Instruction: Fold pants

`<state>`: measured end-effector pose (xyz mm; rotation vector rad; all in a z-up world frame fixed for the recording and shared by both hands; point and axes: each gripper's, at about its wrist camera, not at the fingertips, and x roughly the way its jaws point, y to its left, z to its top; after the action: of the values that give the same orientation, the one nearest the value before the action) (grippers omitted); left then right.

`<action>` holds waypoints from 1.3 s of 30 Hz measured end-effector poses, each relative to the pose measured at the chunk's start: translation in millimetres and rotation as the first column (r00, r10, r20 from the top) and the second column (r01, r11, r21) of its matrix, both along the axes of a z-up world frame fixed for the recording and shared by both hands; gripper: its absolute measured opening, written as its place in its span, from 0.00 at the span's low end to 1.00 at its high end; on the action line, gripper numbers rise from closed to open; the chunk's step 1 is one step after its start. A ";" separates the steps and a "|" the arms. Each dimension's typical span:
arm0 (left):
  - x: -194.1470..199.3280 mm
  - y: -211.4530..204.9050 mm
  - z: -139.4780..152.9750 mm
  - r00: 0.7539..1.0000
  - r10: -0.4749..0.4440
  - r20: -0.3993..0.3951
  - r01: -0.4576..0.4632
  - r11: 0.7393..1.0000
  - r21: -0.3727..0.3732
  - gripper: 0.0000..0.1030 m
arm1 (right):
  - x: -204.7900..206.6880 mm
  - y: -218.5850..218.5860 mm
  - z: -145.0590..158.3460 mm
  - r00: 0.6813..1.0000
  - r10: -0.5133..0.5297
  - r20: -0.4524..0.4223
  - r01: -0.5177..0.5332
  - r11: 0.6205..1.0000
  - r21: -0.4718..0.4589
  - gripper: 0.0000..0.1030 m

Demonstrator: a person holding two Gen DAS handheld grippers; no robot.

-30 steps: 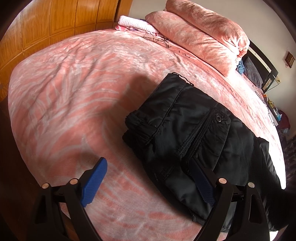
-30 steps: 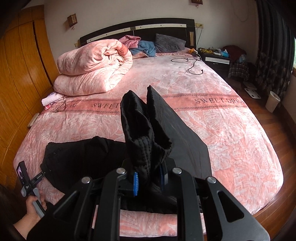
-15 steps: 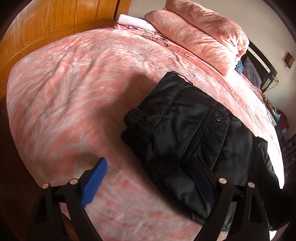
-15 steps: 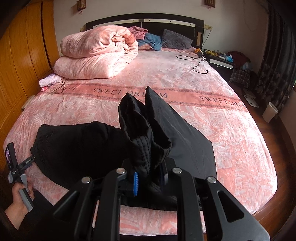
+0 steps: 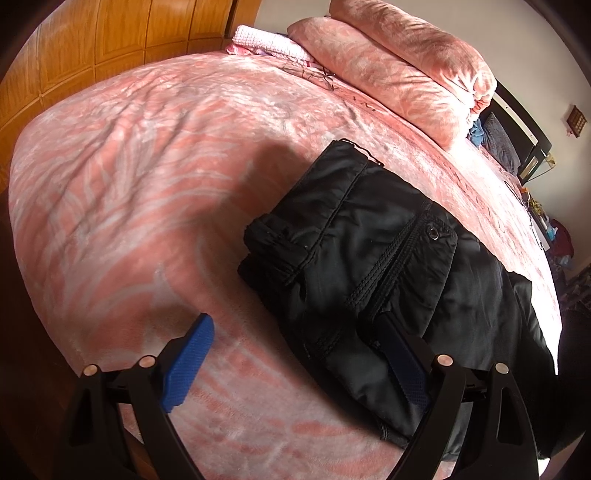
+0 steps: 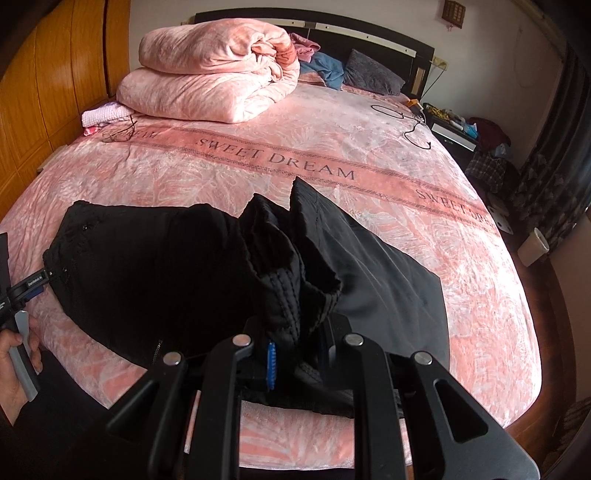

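Close in, the right gripper (image 6: pixel 295 363) has its fingers clenched on a bunched fold of the black pants (image 6: pixel 155 266), the cloth standing up between the blue pads. The rest of the pants spreads flat across the near edge of the bed (image 6: pixel 369 140), waistband end toward the person's left. There the left gripper (image 5: pixel 295 354) hangs with its fingers spread wide and released: one blue pad (image 5: pixel 188 363) sits over bare pink bedspread, the other lies against the pants near a pocket flap with a snap button (image 5: pixel 431 232). Farther up the bed lie a rolled pink quilt (image 6: pixel 218 70) and pillows by the dark headboard (image 6: pixel 373 35). Wooden wardrobe panels (image 6: pixel 48 85) line the left wall; a nightstand (image 6: pixel 454 134) stands right.
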<state>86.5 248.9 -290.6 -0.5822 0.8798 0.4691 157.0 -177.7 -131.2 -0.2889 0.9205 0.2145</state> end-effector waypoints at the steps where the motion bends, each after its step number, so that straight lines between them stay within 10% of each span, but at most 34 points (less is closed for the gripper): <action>1: -0.2 0.2 -0.2 1.000 -0.002 0.000 0.002 1.000 -0.002 0.88 | 0.1 2.4 -3.1 1.000 0.003 -0.003 -0.003 1.000 -0.009 0.15; 31: 3.1 0.8 0.8 1.000 -0.005 -0.002 0.005 1.000 -0.013 0.88 | -36.1 58.7 -104.4 0.985 0.152 -0.086 -0.168 0.958 -0.233 0.21; 39: 1.0 3.4 0.9 1.000 -0.003 0.011 0.003 1.000 -0.028 0.88 | -48.3 69.6 -107.1 0.958 0.219 -0.185 -0.246 0.959 -0.138 0.62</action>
<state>87.5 252.3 -289.7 -0.6083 0.8778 0.4513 108.7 -108.1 -238.3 -0.5361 1.0730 0.3880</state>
